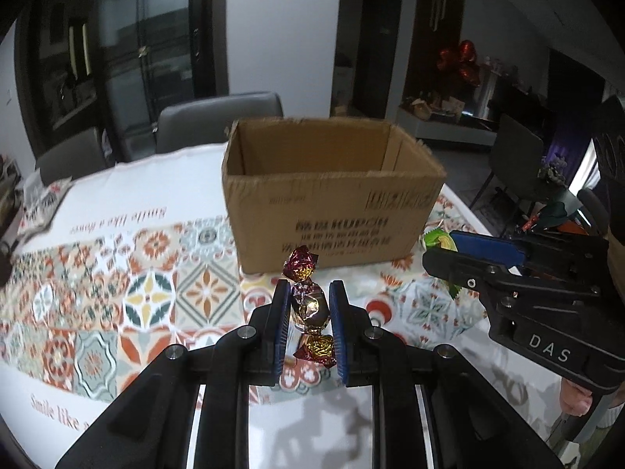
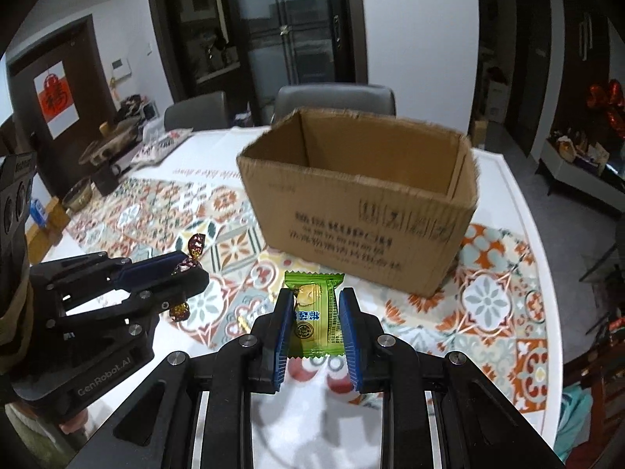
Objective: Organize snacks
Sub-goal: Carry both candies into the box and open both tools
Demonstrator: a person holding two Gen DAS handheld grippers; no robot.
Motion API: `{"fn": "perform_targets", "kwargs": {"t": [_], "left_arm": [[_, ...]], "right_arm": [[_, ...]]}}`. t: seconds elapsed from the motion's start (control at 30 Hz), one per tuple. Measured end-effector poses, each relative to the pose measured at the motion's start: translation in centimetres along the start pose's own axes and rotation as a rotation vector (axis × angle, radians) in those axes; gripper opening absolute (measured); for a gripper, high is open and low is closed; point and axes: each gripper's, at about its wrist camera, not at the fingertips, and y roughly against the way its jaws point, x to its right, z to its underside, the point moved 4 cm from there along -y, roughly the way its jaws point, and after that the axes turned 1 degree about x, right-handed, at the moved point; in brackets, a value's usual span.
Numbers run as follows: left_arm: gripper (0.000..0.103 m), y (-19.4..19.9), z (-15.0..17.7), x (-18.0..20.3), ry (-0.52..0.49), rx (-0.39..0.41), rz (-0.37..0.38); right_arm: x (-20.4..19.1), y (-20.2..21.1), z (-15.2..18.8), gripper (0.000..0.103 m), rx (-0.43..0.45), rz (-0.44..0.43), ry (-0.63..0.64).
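We look over a white desk (image 2: 504,179) under a patterned tile-print cloth (image 1: 117,285) in a dim room with grey chairs (image 1: 218,119) and dark glass cabinets (image 2: 289,23), an open brown cardboard box (image 1: 328,195) standing at the middle. Our left gripper (image 1: 308,312) has its fingers (image 1: 279,324) closed on a maroon-and-gold foil-wrapped candy (image 1: 310,308), long axis running away toward the box. Our right gripper (image 2: 314,314) clamps a green plastic snack packet (image 2: 314,312), also pointing lengthwise at the box, both above the near cloth.

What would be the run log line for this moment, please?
left gripper: shut on foil candies | right gripper: shut on green packet | cardboard box: open, ahead, nothing seen inside
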Motion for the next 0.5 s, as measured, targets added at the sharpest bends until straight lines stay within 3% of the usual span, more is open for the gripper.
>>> {"fn": "perform_targets", "kwargs": {"t": [0.17, 0.5], "left_arm": [[0.021, 0.0, -2.3, 0.1, -0.018, -0.002, 0.026], [0.021, 0.2, -7.7, 0.2, -0.084, 0.022, 0.005]], "right_arm": [[0.7, 1.1, -2.3, 0.025, 0.046, 0.029, -0.015], [2.0, 2.1, -7.4, 0.025, 0.1, 0.057, -0.047]]}}
